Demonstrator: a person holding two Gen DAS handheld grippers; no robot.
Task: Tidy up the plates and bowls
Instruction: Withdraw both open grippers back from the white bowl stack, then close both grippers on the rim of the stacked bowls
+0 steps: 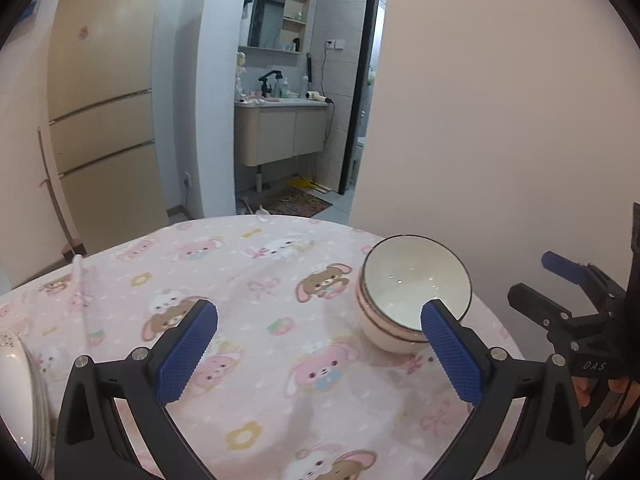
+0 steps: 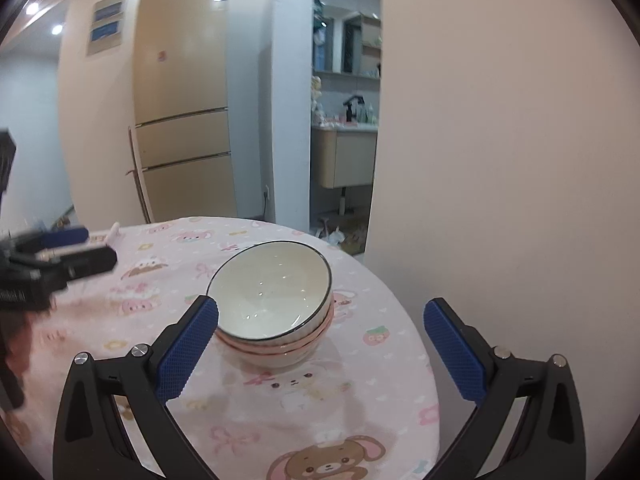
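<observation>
Nested bowls (image 2: 276, 308) near the far right edge of a pink cartoon tablecloth (image 1: 256, 344), stacked to save space. Plates (image 1: 24, 392) piled at left. Left gripper (image 1: 320, 354) and right gripper (image 2: 322, 354) spread wide, empty, apparently between grasps.

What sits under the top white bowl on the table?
The top bowl is nested in at least one more bowl, whose pink-banded rims show beneath it, all resting on the pink cartoon tablecloth. The lower bowls' interiors and exact count are hidden.
</observation>
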